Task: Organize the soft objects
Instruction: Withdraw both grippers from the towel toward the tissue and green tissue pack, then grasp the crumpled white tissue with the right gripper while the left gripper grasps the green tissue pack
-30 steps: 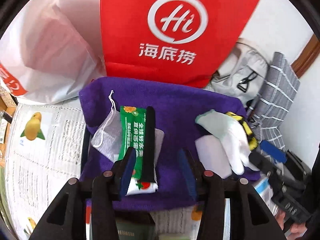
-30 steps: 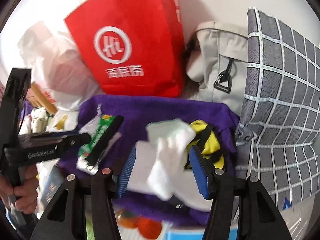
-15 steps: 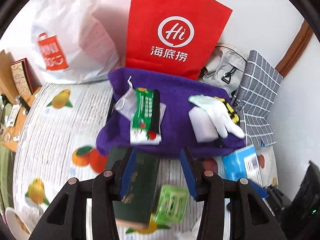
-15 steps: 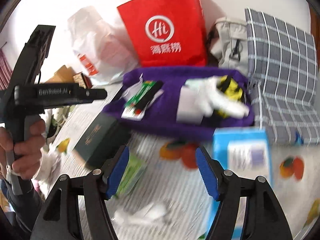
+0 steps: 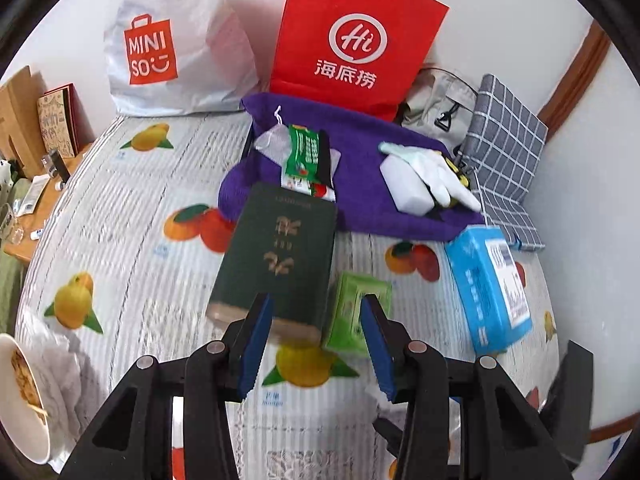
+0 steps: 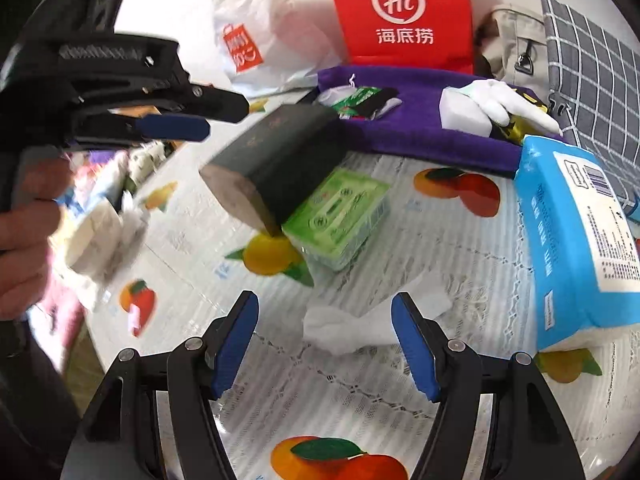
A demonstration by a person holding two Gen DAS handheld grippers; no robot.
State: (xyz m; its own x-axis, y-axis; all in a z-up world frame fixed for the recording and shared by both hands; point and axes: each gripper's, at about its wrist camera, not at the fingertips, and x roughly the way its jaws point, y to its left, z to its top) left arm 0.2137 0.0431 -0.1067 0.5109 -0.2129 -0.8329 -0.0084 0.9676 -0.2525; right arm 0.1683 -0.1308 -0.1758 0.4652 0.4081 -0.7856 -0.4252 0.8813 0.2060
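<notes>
- Right claw (image 6: pixel 324 344): jaws wide, nothing gripped; poised over crumpled white cloth (image 6: pixel 372 320) lying flat on the desk (image 6: pixel 460 400), between the blue pads.
- Cloth judged light, limp, non-fragile; likely to bunch. Best pinched at the raised central fold, not a thin edge.
- Left claw (image 5: pixel 316 344): partly open, empty, above dark green box (image 5: pixel 276 256) and green pack (image 5: pixel 356 312).
- Purple towel (image 5: pixel 360 208) at desk rear carrying white glove (image 5: pixel 432 172).
- Legible: "MINISO" on white bag (image 5: pixel 176 40); "Hi" logo on red bag (image 5: pixel 352 32).
</notes>
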